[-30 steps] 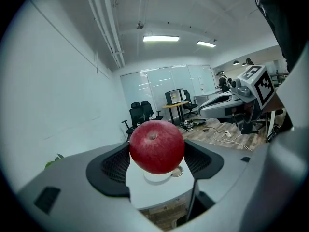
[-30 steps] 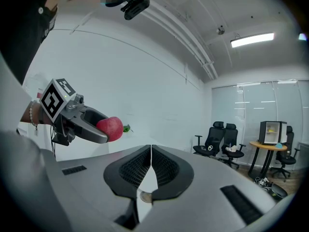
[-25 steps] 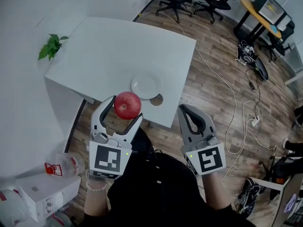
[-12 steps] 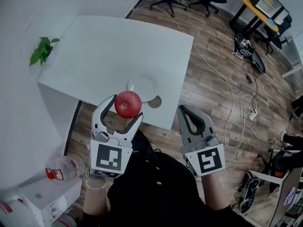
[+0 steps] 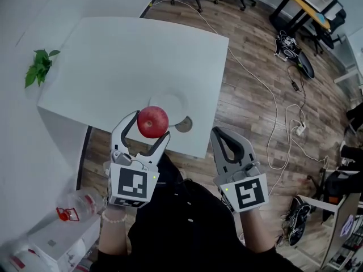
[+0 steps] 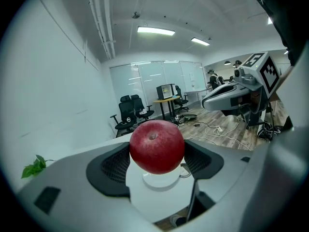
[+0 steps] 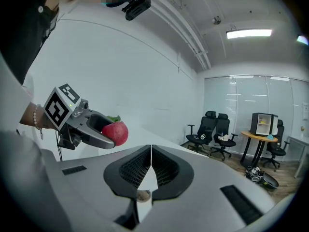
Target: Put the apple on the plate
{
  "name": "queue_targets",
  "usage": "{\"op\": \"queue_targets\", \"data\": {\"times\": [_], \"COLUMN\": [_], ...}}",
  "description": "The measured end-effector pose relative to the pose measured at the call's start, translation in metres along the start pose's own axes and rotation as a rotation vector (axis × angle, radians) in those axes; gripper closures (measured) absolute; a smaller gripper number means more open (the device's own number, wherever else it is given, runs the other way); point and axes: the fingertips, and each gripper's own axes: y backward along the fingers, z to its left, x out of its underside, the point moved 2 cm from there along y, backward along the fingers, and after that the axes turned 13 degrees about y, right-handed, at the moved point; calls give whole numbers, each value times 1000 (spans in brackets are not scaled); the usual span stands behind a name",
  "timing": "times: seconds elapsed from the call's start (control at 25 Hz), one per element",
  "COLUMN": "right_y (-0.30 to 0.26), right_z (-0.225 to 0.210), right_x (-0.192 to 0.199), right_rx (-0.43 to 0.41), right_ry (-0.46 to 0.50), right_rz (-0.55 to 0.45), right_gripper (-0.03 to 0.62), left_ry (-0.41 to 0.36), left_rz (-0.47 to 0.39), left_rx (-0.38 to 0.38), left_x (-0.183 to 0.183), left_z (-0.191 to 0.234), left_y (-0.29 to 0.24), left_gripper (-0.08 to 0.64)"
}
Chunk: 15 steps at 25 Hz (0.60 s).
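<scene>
Clamping the apple in our left hand-held gripper, right hand-held gripper closed empty; release short of the plate at twelve o'clock and it could roll off the bench.

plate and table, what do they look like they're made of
Plate: plain, evenly white and smooth, with a shallow rim. It is probably glazed ceramic, though melamine or plastic would look the same from here. Table: a flat, matte white top with no grain or pattern, likely laminated or painted board. Its core does not show.
</scene>
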Motion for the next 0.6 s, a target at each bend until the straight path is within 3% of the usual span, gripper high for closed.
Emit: {"op": "queue_targets", "data": {"times": [0.6], "right_y": [-28], "right_z": [-3], "right_x": [24], "right_rx": [12], "right_ry": [-39], "right_rz": [100], "right_gripper": [549], "left_ry": [6], "left_rz": [99], "left_rx": [67], "left_x": [46], "left_z": [20], "left_y": [-63], "left_gripper": [198]}}
